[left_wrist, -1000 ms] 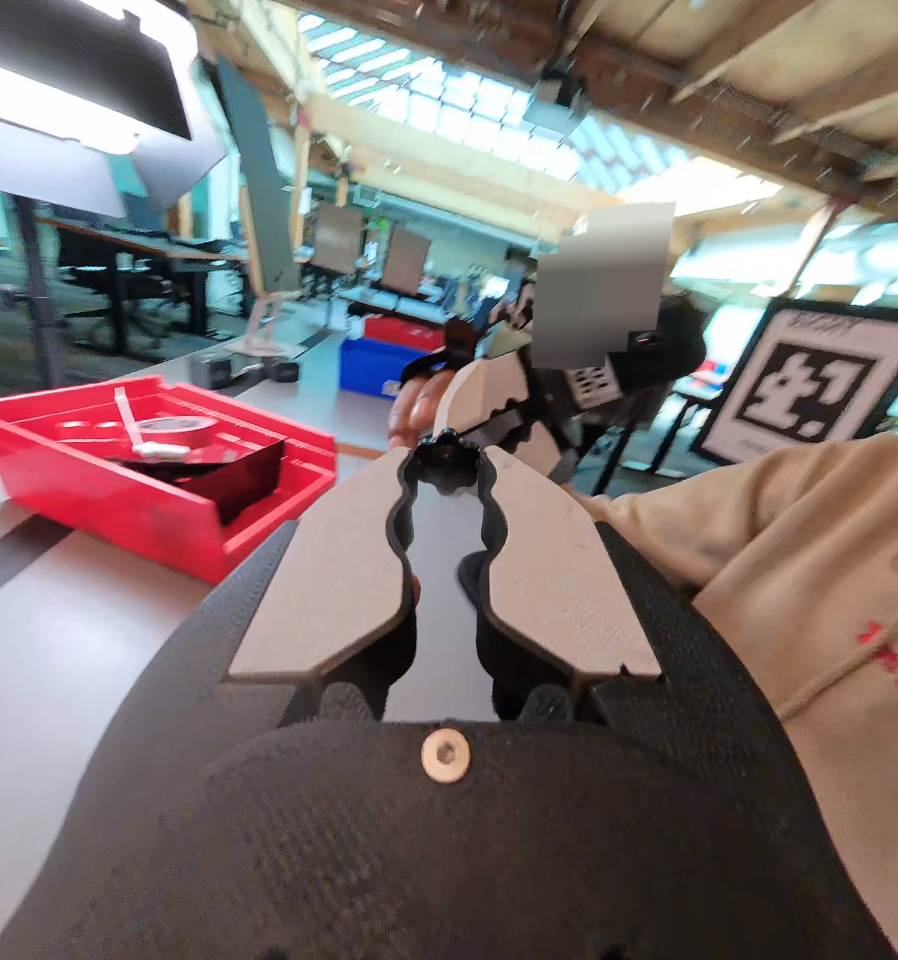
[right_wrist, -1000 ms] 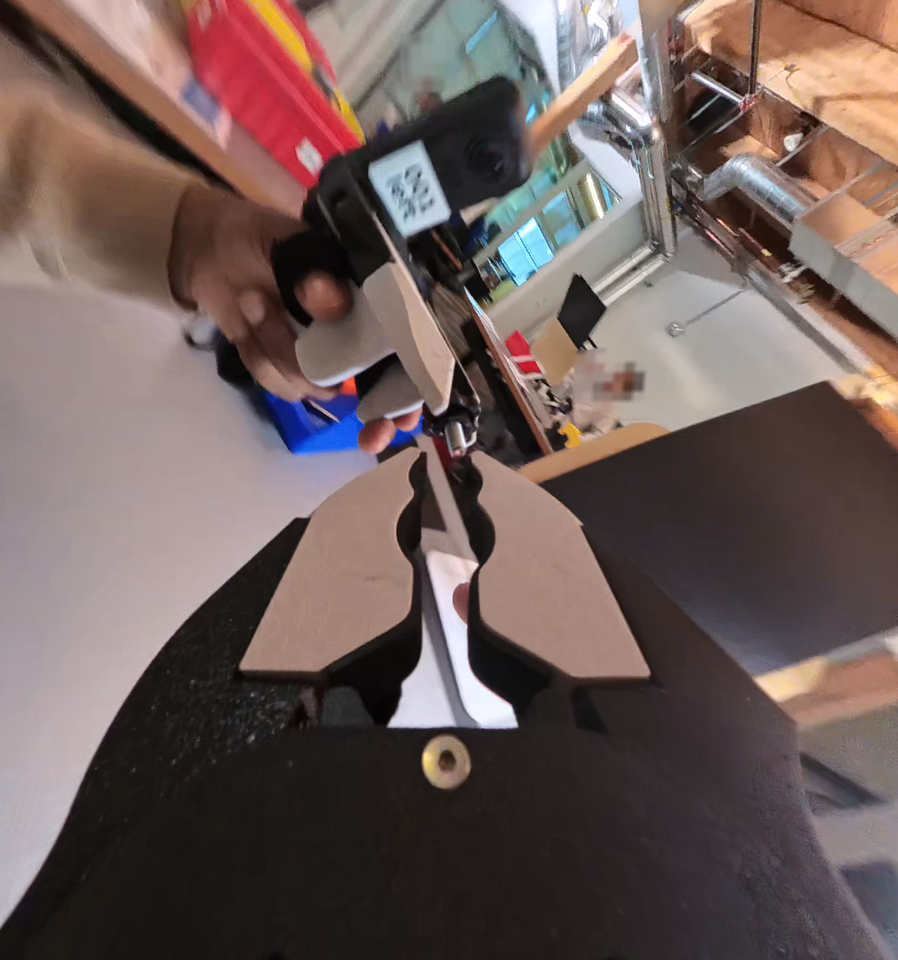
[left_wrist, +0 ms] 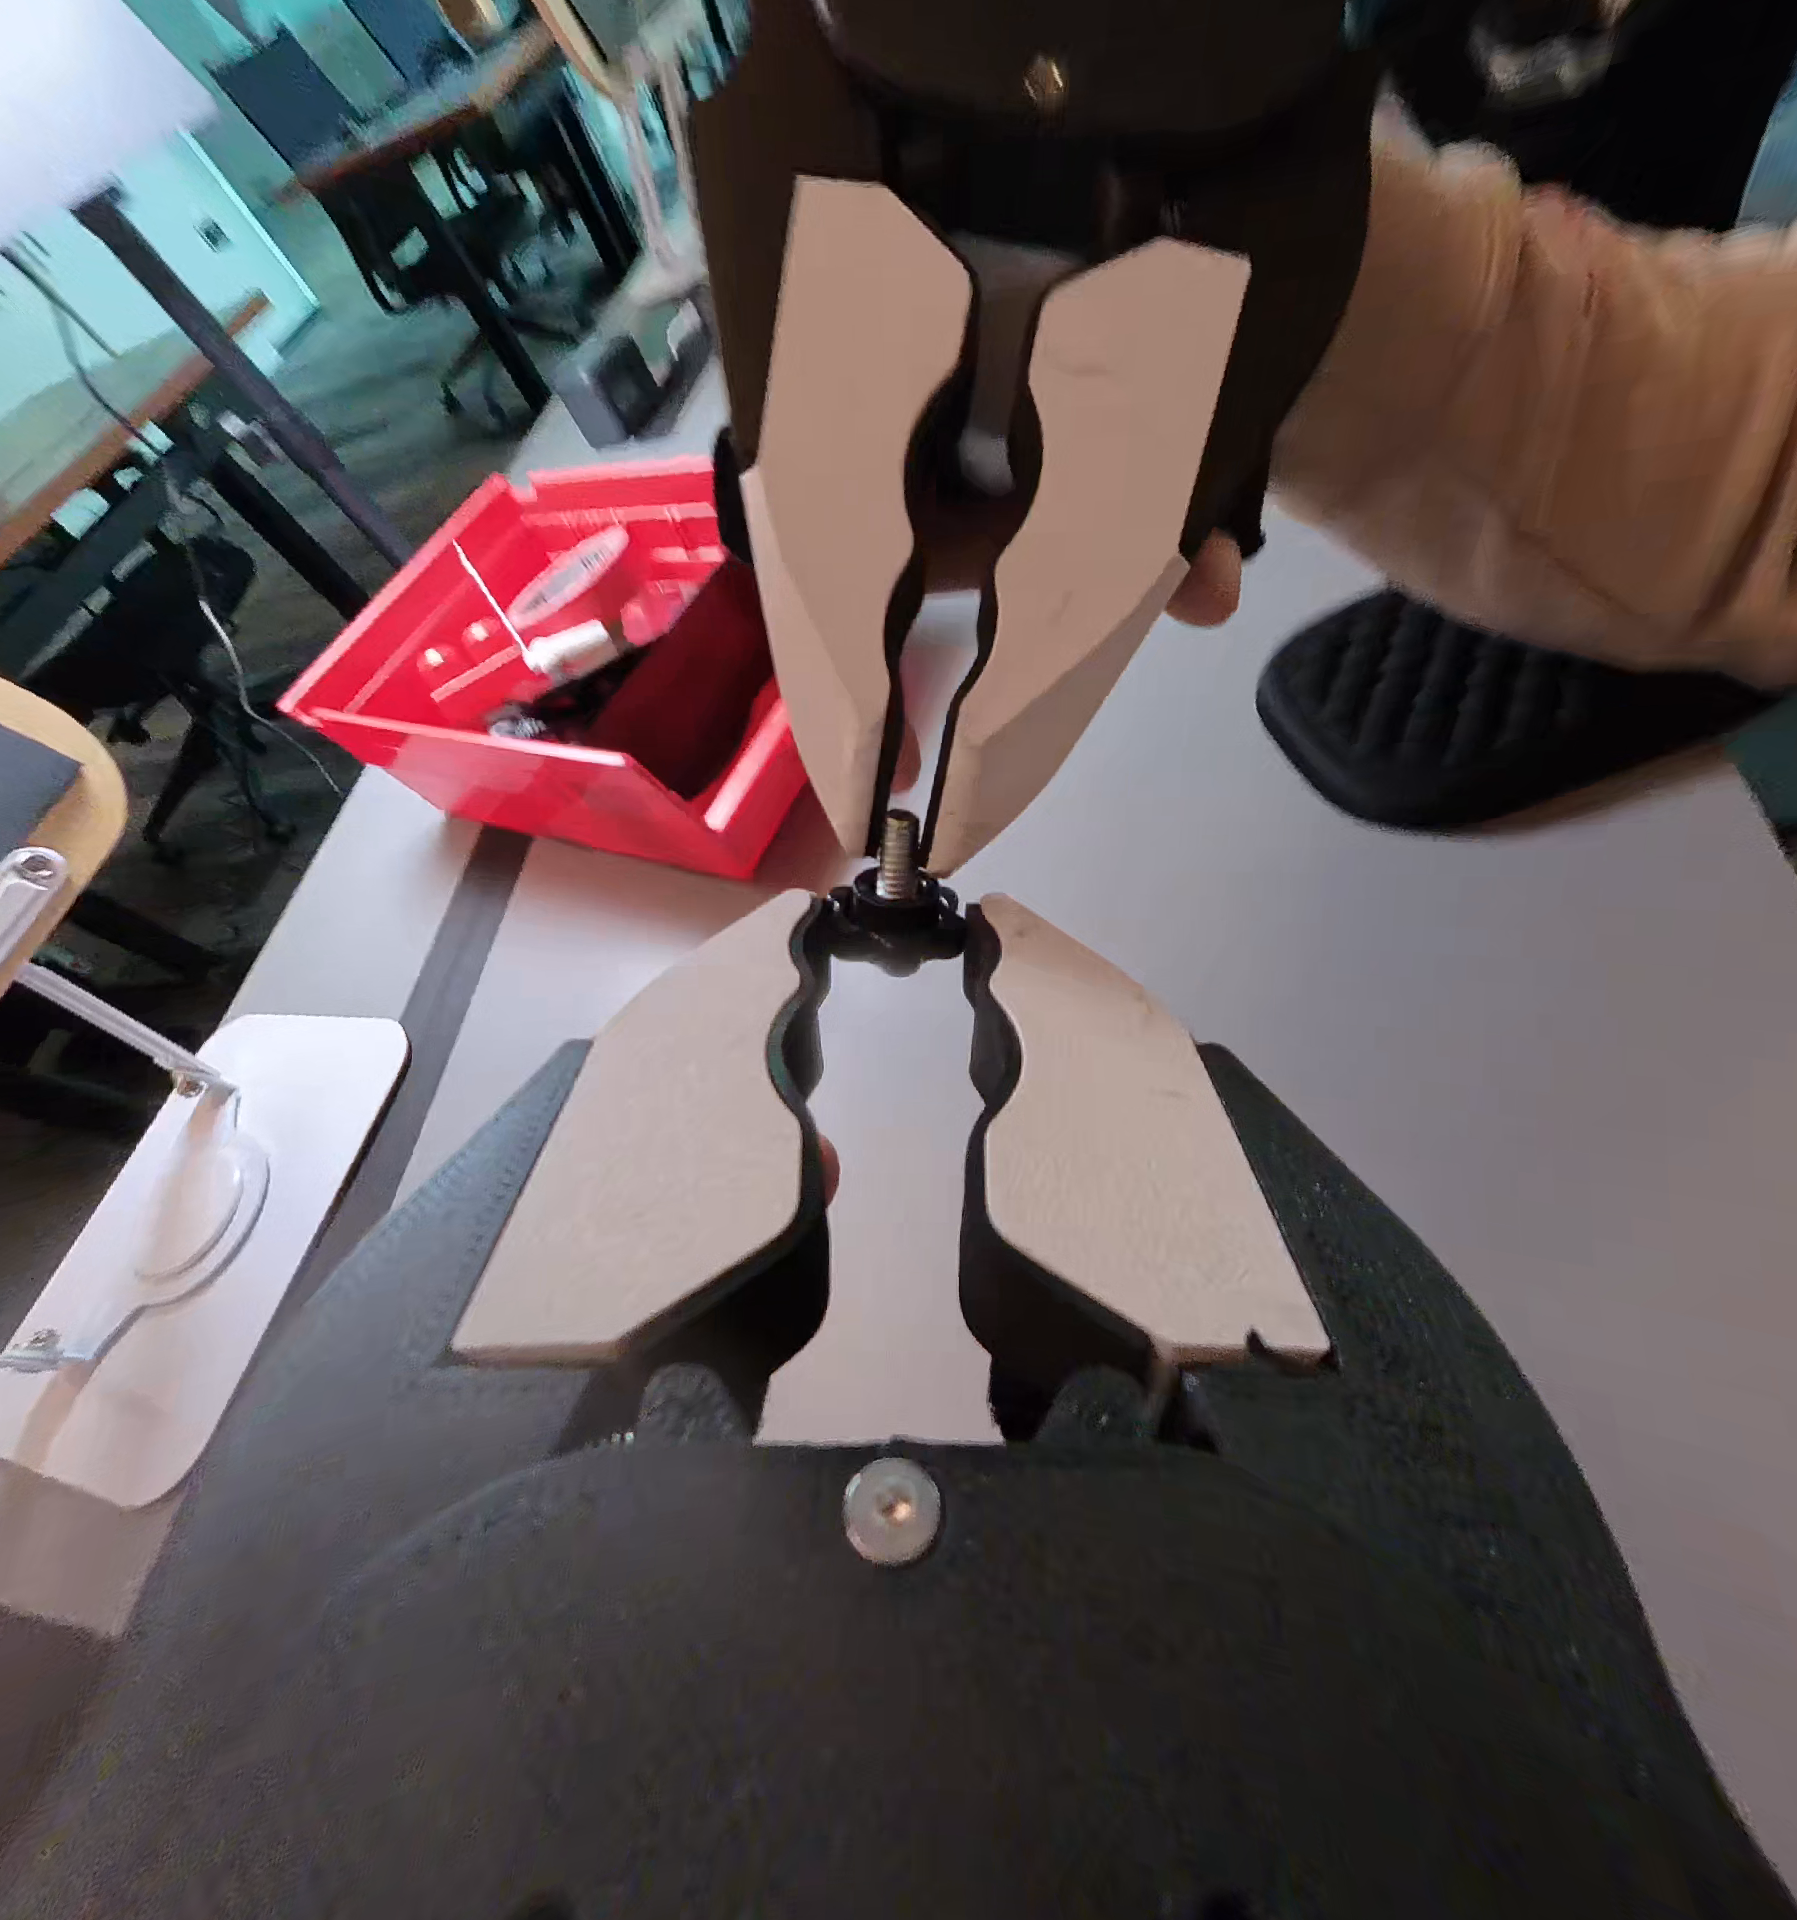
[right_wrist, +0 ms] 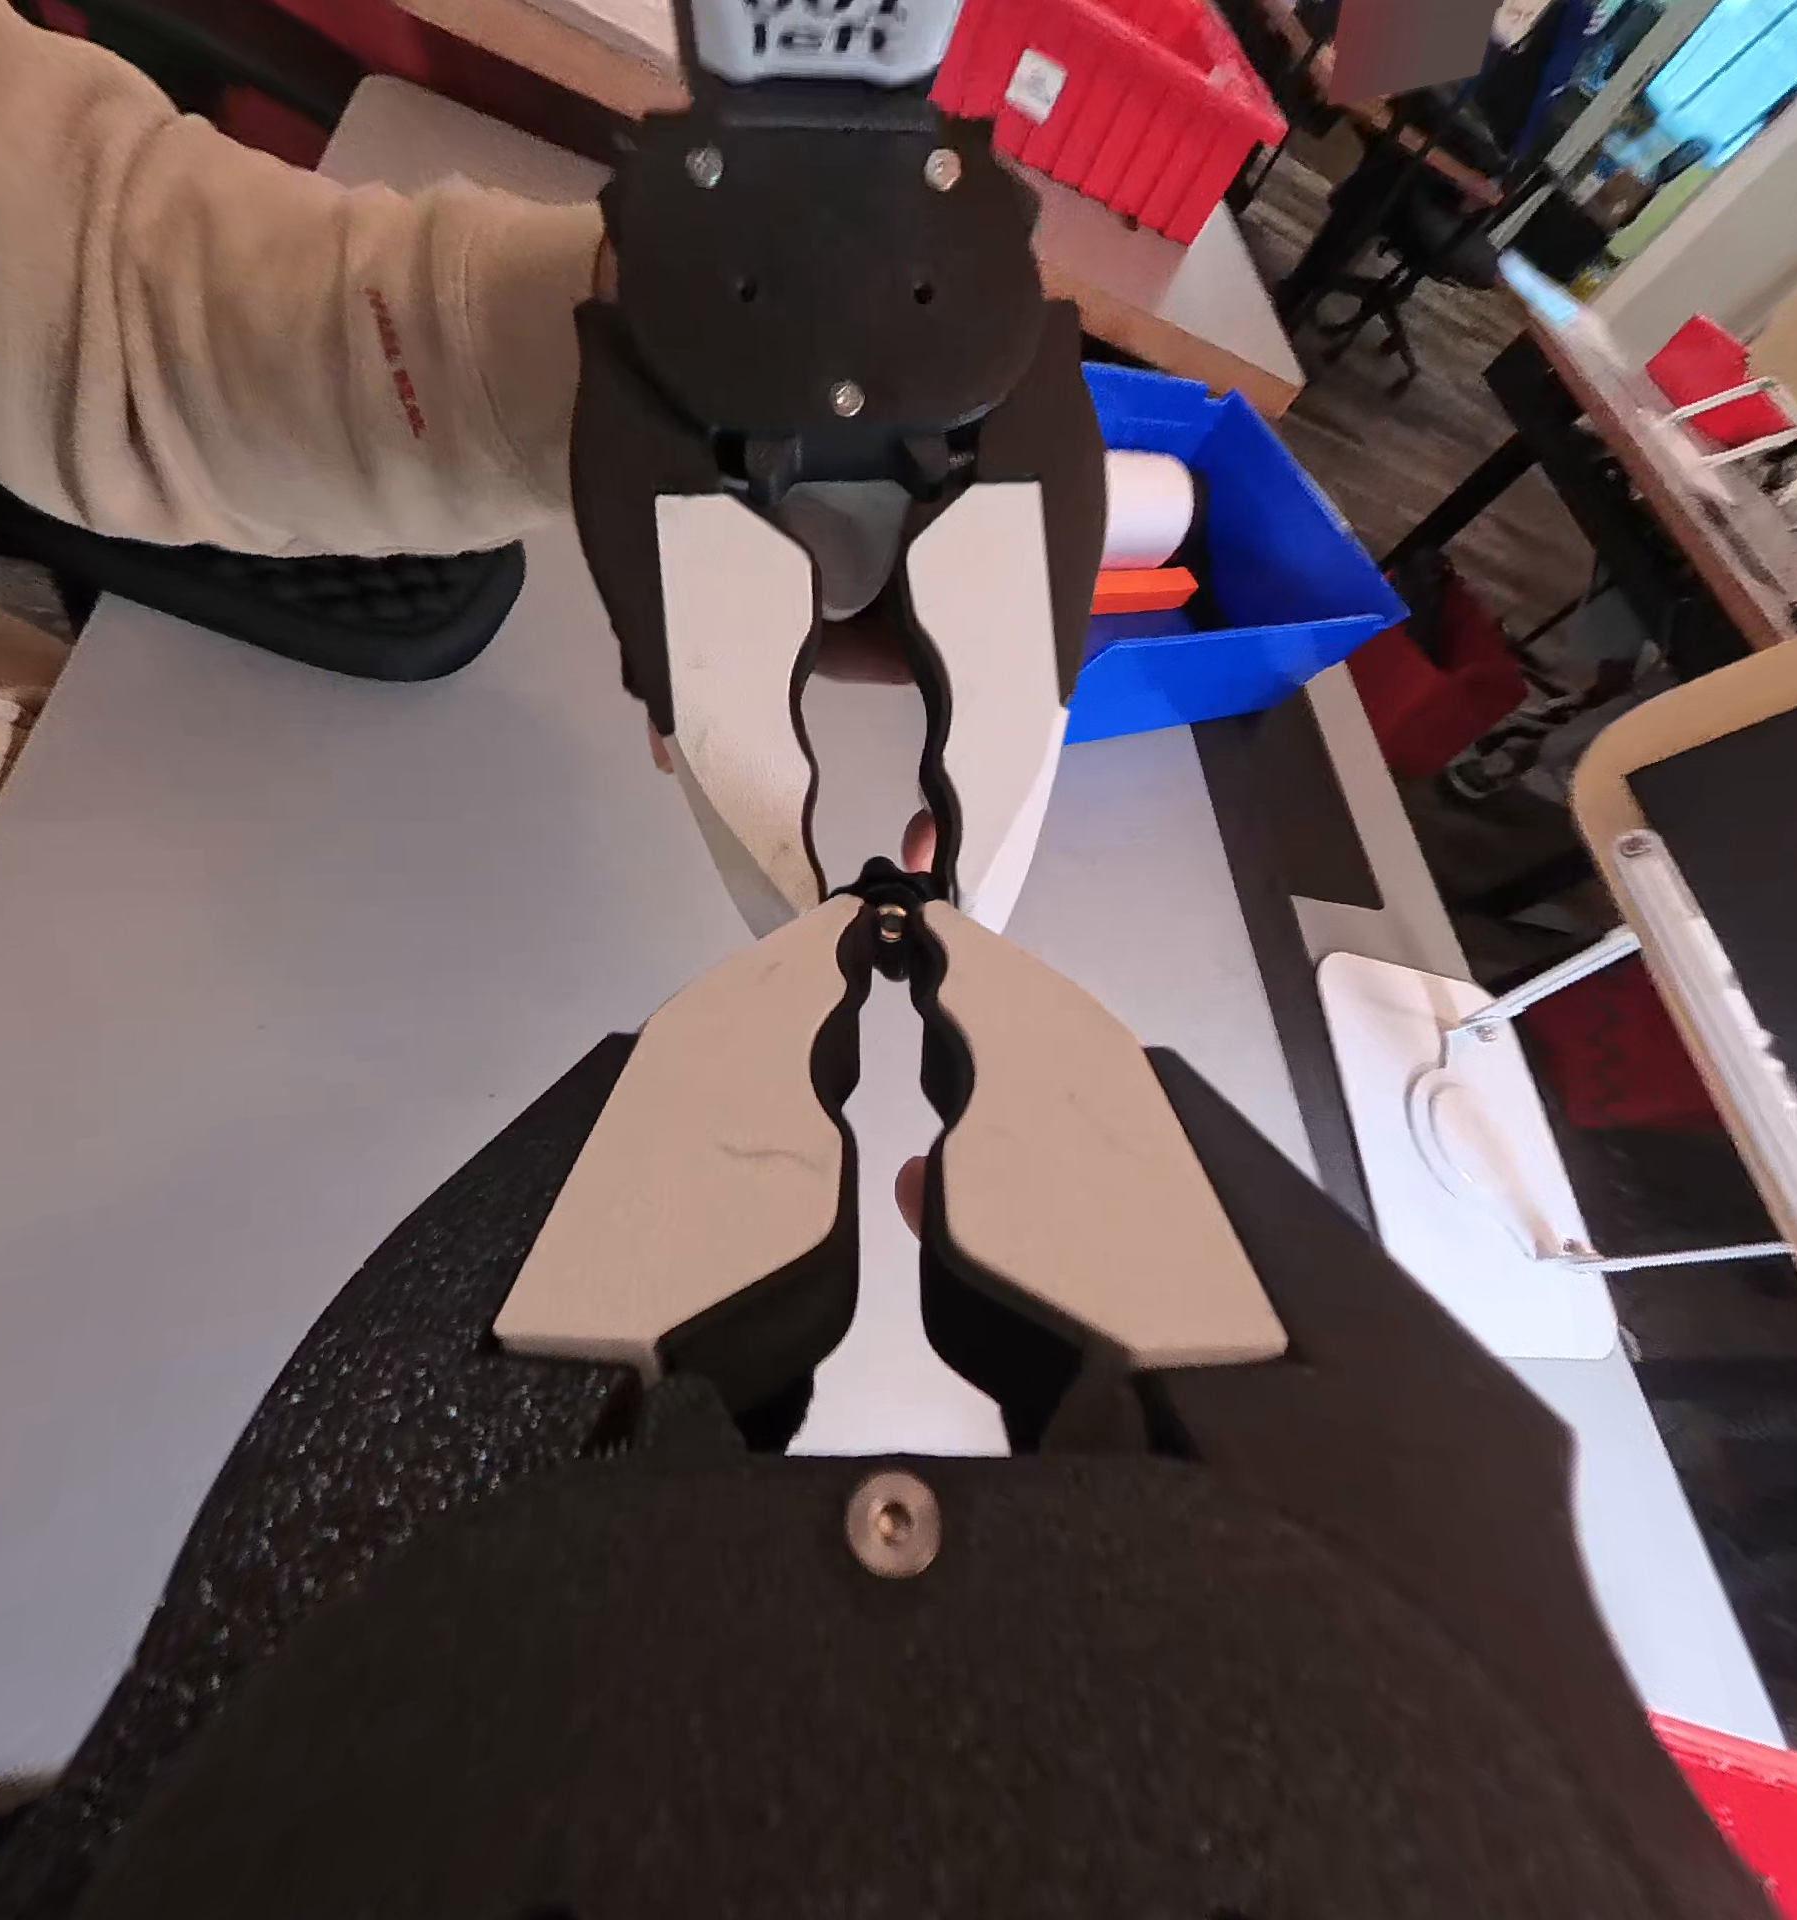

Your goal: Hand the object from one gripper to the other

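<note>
Tip to tip, both tongs share the knob screw; left gripper pinches its black head, right gripper nips the threaded stem, likely so neither lets go early.

Lighting and picture quality: bright, even indoor light; wide-angle views.
Soft shadows on the pale tabletop; strong bending toward the frame edges; motion blur on the sleeve and background furniture; near gripper bodies sharp, grainy black; window glare at upper corners.
</note>
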Demonstrator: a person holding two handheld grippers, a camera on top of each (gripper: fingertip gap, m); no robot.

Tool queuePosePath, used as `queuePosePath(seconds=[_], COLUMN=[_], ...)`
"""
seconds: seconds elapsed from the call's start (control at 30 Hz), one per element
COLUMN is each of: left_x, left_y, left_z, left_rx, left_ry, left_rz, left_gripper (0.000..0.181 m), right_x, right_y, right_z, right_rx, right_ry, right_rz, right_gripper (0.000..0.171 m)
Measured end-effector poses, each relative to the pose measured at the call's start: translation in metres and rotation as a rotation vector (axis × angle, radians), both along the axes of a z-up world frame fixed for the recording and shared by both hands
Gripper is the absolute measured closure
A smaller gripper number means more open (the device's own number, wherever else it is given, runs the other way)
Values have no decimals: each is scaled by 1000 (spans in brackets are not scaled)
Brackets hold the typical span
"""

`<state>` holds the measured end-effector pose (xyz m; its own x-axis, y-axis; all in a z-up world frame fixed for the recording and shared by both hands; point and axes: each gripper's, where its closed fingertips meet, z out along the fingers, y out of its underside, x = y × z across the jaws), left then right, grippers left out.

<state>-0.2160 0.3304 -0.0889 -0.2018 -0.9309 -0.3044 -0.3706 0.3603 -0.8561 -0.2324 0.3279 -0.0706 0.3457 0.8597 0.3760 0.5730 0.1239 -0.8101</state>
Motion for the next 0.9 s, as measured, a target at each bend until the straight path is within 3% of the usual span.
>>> queuePosePath(seconds=[0.23,0.4,0.5,0.73,0.9], left_x=[3,5,6,-7,-7], left_y=[14,6,3,-6,-4], left_z=[44,44,41,57,51], left_rx=[-265,-329,-290,-345,-301], left_ry=[-301,-295,-277,-305,-262], left_rz=[19,-11,-18,-93,-69], left_gripper=[157,157,157,145,161], right_x=[11,-1,-6,1,-9], right_y=[9,15,15,2,6], right_z=[64,53,48,62,48], right_rx=[108,82,68,3,-90], right_ry=[412,415,403,465,456], right_rz=[-32,-27,-12,41,46], right_gripper=[158,158,165,166,166])
